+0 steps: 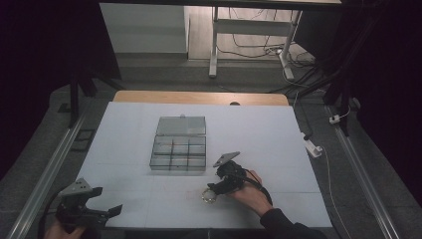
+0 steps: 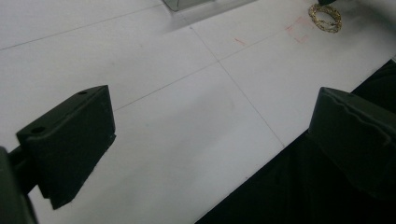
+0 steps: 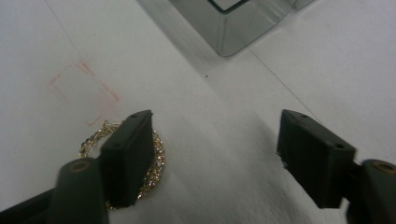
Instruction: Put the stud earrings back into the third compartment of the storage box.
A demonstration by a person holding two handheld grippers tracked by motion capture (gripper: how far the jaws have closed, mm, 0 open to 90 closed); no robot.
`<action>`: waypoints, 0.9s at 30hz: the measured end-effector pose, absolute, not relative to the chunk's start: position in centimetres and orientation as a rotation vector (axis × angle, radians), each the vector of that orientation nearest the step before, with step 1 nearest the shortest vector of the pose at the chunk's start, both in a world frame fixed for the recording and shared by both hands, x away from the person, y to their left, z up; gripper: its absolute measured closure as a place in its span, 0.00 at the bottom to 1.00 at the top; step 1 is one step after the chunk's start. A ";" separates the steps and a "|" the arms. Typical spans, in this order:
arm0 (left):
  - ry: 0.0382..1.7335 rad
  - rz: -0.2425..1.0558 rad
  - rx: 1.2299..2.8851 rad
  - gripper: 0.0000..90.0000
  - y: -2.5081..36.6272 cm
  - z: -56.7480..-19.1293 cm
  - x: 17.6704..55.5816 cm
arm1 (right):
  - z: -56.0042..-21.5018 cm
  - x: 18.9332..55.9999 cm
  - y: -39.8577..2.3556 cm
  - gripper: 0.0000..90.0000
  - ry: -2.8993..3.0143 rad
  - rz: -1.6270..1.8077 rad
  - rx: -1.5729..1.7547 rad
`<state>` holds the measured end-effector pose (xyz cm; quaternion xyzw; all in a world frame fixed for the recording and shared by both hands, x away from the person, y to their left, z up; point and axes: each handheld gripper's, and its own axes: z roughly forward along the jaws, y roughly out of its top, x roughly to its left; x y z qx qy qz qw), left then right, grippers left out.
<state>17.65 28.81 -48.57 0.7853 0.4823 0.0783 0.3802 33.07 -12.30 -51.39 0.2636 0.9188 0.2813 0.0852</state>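
Bracelet handling is the question at this moment, and the setting comes first: a wide white table top scored with thin pencil lines carries a clear plastic compartment box with its hinged lid folded back, standing near the middle. The left gripper, black with a grey three-cornered plate, hovers at the near left corner with its jaws spread wide over bare table and nothing between them. The right gripper is low over the surface in front of the box, jaws parted and not pressing on anything; one jaw overlaps the rim of the small gold beaded bracelet, which lies flat on the table just beside a faint red pencilled rectangle, near the box's front corner. Judging by its fine links and glinting stones, the bracelet should be very light, limp rather than stiff, and apt to slide or bunch on the smooth sheet instead of lifting cleanly. It looks delicate, so a hard pinch could bend the links. The likeliest sound hold is across one side of the loop, one jaw inside the ring and one outside, closing until the chain is trapped at the pads' tips. Taken that way it will probably dangle below the jaws.
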 end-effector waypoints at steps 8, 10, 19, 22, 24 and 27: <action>1.230 0.199 2.005 0.01 28.8 -48.6 17.7 | -51.5 32.8 -11.7 0.60 2.782 0.792 0.691; 1.230 0.199 2.005 0.01 28.8 -48.6 17.7 | -51.4 32.7 -11.7 0.70 2.792 0.792 0.673; 1.228 0.202 2.014 0.01 28.7 -48.6 17.7 | -51.3 32.3 -11.5 0.97 2.816 0.793 0.684; 1.227 0.201 2.017 0.01 28.7 -48.6 17.7 | -51.4 32.5 -11.7 0.97 2.824 0.812 0.716; 1.221 0.198 2.022 0.02 28.6 -48.6 17.7 | -51.3 32.7 -11.9 0.97 2.833 0.837 0.749; 1.215 0.197 2.030 0.02 28.6 -48.6 17.7 | -50.7 32.8 -12.1 0.97 2.814 0.874 0.755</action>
